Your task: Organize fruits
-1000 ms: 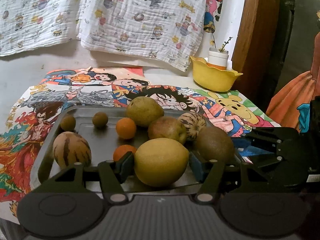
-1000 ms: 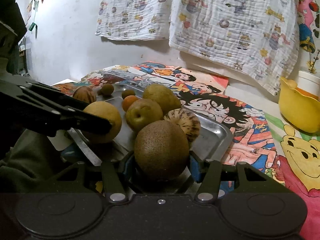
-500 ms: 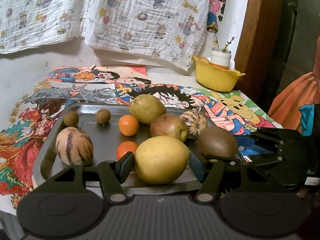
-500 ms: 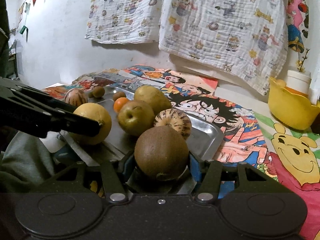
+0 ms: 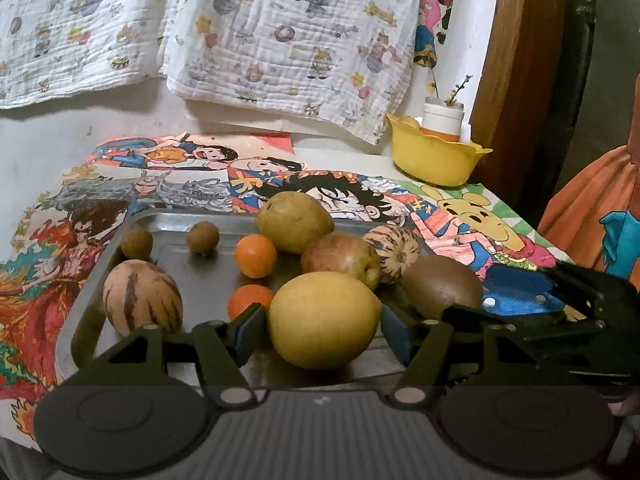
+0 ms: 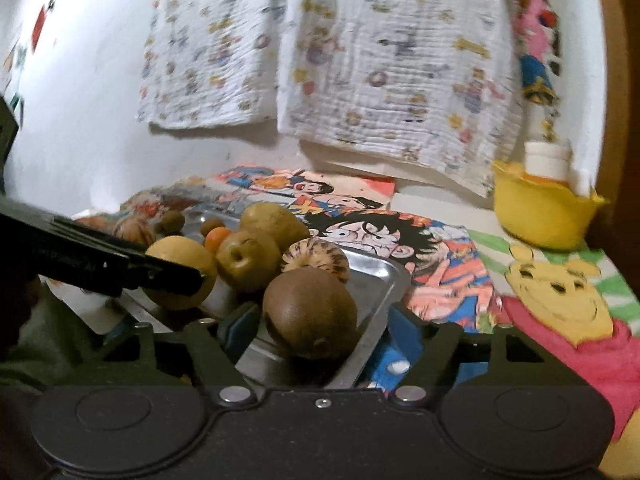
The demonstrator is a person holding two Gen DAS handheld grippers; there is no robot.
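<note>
A metal tray (image 5: 100,264) on the cartoon-print tablecloth holds several fruits. My left gripper (image 5: 322,330) stands open around a large yellow fruit (image 5: 324,320) at the tray's near edge, with a gap on each side. My right gripper (image 6: 320,330) is open around a brown kiwi (image 6: 310,312) in the tray's near right corner (image 6: 384,292). Behind lie a reddish apple (image 5: 340,256), a green pear (image 5: 294,222), two striped melons (image 5: 142,298), two oranges (image 5: 255,255) and two small brown fruits (image 5: 203,237).
A yellow bowl (image 5: 434,156) with a white jar stands at the back right by a wooden door frame (image 5: 516,80). Printed cloths hang on the wall behind. An orange garment (image 5: 592,200) is at the far right.
Both grippers have drawn back and risen a little, and the fingers of each have spread away from their fruit. The yellow fruit and the kiwi stay on the tray.
</note>
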